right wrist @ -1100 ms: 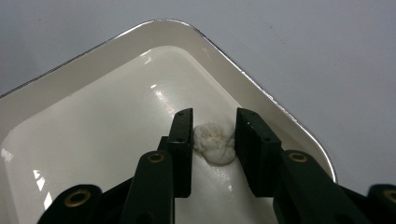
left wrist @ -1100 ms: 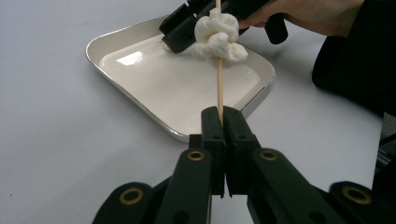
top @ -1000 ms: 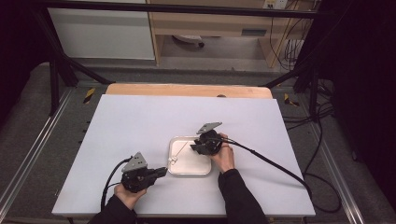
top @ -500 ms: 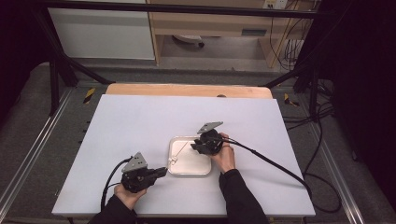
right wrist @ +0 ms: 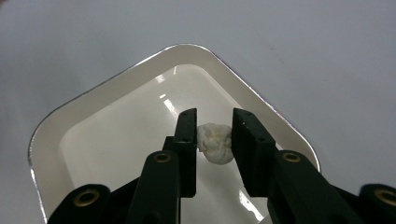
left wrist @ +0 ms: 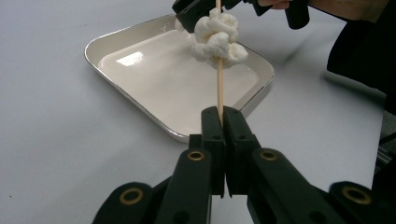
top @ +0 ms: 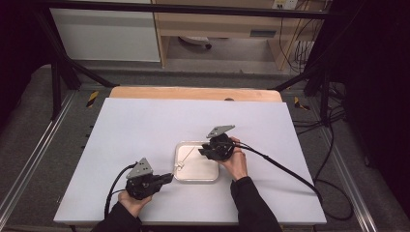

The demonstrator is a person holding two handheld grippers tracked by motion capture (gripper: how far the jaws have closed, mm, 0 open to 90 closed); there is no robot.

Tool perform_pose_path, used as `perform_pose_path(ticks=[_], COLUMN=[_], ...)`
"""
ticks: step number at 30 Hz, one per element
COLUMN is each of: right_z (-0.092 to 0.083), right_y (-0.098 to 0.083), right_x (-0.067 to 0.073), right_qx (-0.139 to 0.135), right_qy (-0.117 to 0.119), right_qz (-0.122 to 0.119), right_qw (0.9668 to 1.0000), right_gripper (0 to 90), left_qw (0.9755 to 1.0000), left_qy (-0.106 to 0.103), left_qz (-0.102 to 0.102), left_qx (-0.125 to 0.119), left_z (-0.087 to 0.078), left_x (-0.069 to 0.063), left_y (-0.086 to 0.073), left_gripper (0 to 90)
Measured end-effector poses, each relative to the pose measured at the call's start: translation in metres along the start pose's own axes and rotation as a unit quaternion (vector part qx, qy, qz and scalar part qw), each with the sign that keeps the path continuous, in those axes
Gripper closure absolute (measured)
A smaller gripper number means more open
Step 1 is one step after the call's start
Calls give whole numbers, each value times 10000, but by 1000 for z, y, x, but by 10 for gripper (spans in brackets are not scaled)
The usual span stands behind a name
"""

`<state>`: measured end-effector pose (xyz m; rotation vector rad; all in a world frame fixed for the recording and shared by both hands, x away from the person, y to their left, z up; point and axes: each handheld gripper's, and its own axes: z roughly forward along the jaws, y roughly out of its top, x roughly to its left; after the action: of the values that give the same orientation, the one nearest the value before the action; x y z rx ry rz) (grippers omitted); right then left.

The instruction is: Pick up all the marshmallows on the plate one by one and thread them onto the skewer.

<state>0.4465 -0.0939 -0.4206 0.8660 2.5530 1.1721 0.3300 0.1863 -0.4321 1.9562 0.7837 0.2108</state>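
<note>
Between the closed jaws of the left gripper [left wrist: 223,114] stands a thin wooden stick [left wrist: 219,91], pinched at its near end, so that it runs away from the fingertips [left wrist: 236,126] and over the white tray [left wrist: 140,70]. Farther along the stick, well beyond these fingertips, sits a white knotted lump [left wrist: 216,39] that looks like soft dough or marshmallow, threaded on the stick.

The right gripper [right wrist: 214,128] has its jaws parted, one on each side of the lump [right wrist: 215,142]. The left fingertip [right wrist: 187,128] seems to touch the lump; on the other side I cannot tell if there is contact. Below these fingers lies the tray [right wrist: 107,105], glossy and shallow.

From the high view, the tray [top: 212,175] is on a white table [top: 145,130], between the left gripper [top: 167,178] and the right gripper [top: 205,151].
</note>
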Motion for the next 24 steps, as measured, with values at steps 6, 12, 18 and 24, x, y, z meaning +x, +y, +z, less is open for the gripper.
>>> perform_pose_path(ticks=[6,12,18,24], right_z=[-11,-23,-36,-51], right_y=[1,-1,-5,-8], right_x=[4,7,8,10], right_qx=[-118,-271,-476,-755], right_qy=[91,230,344,470], right_qz=[-15,75,166,261], right_qw=[9999,9993,9981,9957], right_gripper=[718,722,722,726], left_qw=[10000,10000,10000,9999], left_qy=[-13,-33,-62,-104], left_qz=[19,33,66,121], left_qx=[-9,-19,-16,-33], left_z=[0,0,1,1], left_x=[-1,-1,-3,-5], left_y=[0,0,0,1], left_gripper=[882,883,882,882])
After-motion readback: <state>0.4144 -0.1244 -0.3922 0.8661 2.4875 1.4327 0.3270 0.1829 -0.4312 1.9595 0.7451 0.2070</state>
